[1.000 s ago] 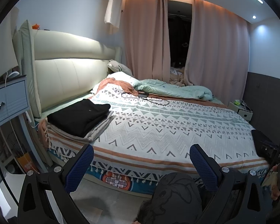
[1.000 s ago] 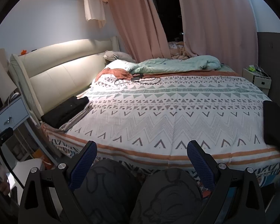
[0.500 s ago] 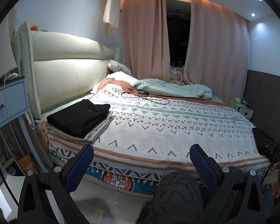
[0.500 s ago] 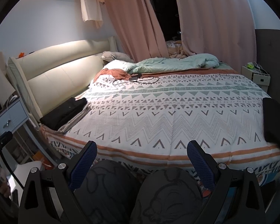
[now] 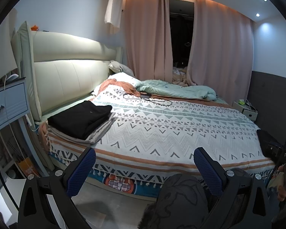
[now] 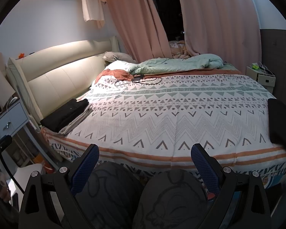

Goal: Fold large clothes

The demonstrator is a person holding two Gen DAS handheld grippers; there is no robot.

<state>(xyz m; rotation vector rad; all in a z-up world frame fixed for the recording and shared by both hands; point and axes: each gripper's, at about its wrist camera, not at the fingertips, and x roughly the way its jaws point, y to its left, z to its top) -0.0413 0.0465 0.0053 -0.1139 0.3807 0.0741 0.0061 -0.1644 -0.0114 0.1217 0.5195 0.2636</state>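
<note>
A folded black garment (image 5: 80, 118) (image 6: 64, 114) lies on a folded grey one (image 5: 103, 131) (image 6: 76, 124) at the near left corner of the bed, beside the headboard. Another dark piece of cloth (image 6: 282, 122) (image 5: 267, 139) sits at the bed's right edge. My left gripper (image 5: 145, 169) is open and holds nothing, hanging in front of the bed's near side above a person's knee (image 5: 183, 196). Over both knees (image 6: 171, 194), my right gripper (image 6: 145, 164) is also open and holds nothing.
The bed carries a patterned white cover (image 6: 171, 118), a black cable with an adapter (image 5: 146, 97) and a bunched green duvet (image 5: 177, 91) toward the far side. A blue nightstand (image 5: 7, 106) stands left, a small white one (image 6: 263, 76) right. Pink curtains (image 5: 148, 38) hang behind.
Both views have lifted and tilted slightly, so the bed sits a little lower in frame. Neither gripper has opened or shut, and the clothes have not moved.
</note>
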